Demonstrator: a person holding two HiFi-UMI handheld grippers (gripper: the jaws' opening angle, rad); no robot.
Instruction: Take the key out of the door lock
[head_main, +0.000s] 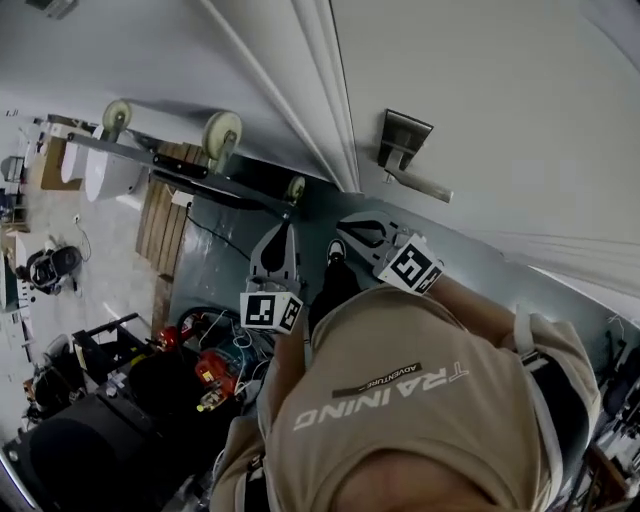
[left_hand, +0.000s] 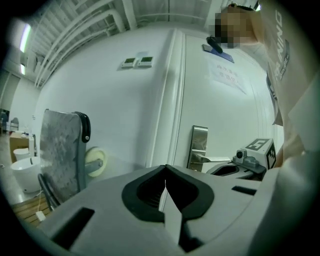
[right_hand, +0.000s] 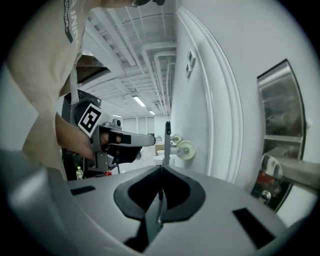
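Standing at the door (head_main: 500, 100), I hold both claws low and short of the lock. At far left, a wheeled frame with pale casters (head_main: 222, 132) leans near the wall and plays no part in this step. The left gripper (left_hand: 165, 169) has its jaws pressed together along the centre seam with nothing between them. From its line the handle plate (left_hand: 199, 144) lies ahead and to the right, with the right gripper's marker cube in between. The right gripper (right_hand: 161, 168) is likewise closed and empty. It points along the door face, not at it, so the handle plate and lever (right_hand: 295, 172) lie off its right side, close by. This is the nearer claw and, in my judgement, the one for the pull. A small round fitting (right_hand: 266, 195) sits just under the lever and is probably the lock cylinder. No view resolves the key itself, so I cannot confirm that it is seated there. If it is, its long axis should stand out square to the door face. The coming move therefore calls for swinging the right claw rightward until its jaws face the door, then opening them. No container is involved.
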